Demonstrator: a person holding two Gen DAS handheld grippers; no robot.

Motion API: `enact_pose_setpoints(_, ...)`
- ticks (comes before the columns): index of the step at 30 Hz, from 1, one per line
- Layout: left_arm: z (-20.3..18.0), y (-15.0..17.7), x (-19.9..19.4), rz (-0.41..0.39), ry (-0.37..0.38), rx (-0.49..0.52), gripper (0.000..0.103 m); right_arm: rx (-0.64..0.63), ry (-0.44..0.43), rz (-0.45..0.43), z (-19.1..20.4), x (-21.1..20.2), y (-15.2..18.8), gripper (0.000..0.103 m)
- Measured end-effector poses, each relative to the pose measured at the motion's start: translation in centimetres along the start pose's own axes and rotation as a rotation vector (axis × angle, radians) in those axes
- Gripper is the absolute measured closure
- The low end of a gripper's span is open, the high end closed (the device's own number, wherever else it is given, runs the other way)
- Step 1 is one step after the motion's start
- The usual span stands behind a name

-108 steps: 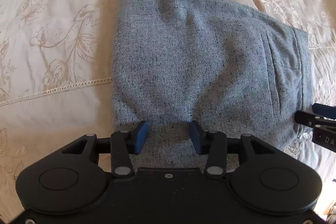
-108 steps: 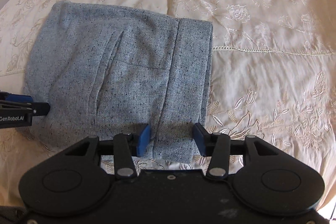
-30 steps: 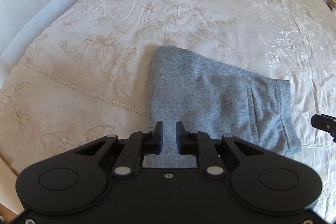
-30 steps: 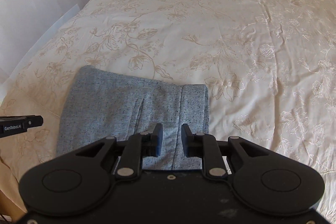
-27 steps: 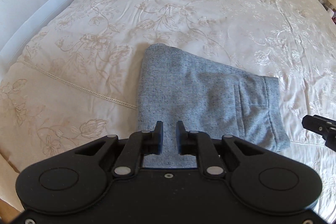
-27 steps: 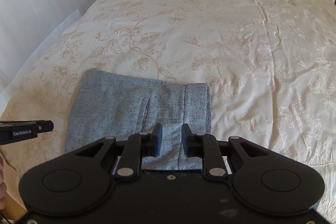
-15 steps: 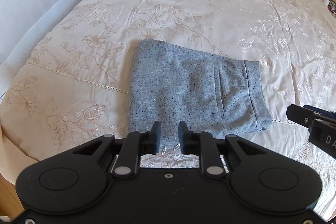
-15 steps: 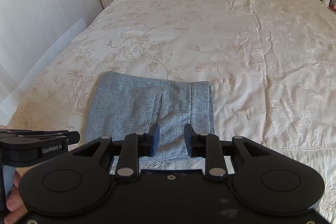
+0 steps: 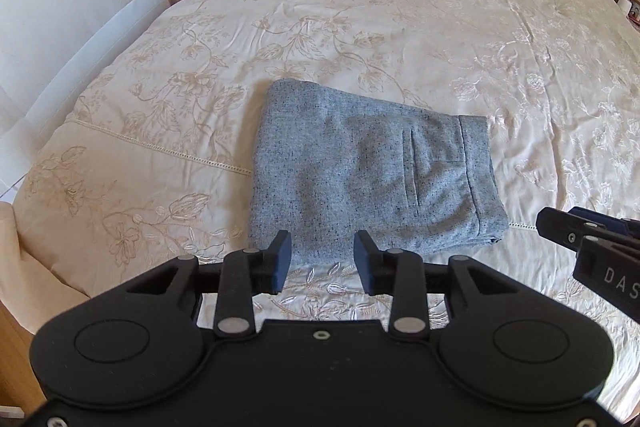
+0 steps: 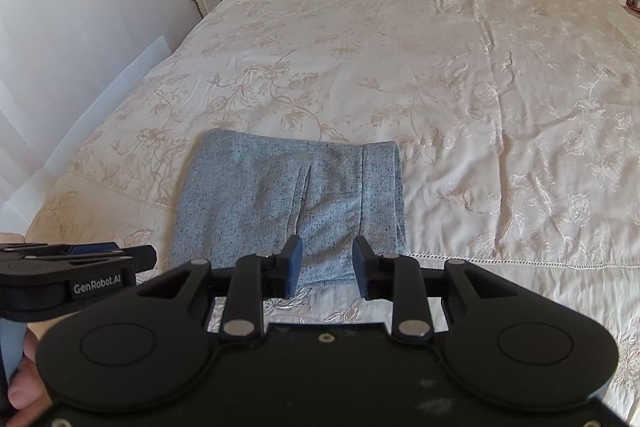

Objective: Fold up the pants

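Fingers (image 9: 282, 259) of my left gripper (image 9: 322, 261) and right gripper (image 10: 326, 261) are opening, empty, above folded pants (image 9: 360, 175); casings read "GenRobot.AI" and "DAS".

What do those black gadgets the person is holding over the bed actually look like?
Each hand-held gripper is matt black plastic with a broad body bearing two round discs, silver pivot screws and two jointed fingers tipped with dark blue pads. The left hand-held gripper carries white "GenRobot.AI" lettering on its side; the right hand-held gripper shows white letters "DAS". No cables or sleeves are visible.
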State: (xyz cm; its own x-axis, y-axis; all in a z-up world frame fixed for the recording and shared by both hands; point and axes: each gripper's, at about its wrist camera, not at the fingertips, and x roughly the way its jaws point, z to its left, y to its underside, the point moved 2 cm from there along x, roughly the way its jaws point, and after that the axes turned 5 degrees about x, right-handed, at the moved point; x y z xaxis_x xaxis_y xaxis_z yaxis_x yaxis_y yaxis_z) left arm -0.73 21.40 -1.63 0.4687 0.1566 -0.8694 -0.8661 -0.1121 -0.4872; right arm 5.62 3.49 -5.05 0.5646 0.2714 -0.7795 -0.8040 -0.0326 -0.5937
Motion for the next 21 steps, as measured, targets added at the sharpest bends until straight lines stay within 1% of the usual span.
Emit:
enact_pose_setpoints(16, 0.0, 0.2, -0.35, -0.003, -0.019, -0.004, 0.058, -0.026, -0.023, 0.014, -0.1, -0.42, 0.28, 0.072)
enact_pose_setpoints(21, 0.09, 0.25, -0.24, 0.002, -0.014, -0.01, 0.058, -0.026, -0.03, 0.019, -0.02, -0.28, 0.31, 0.071)
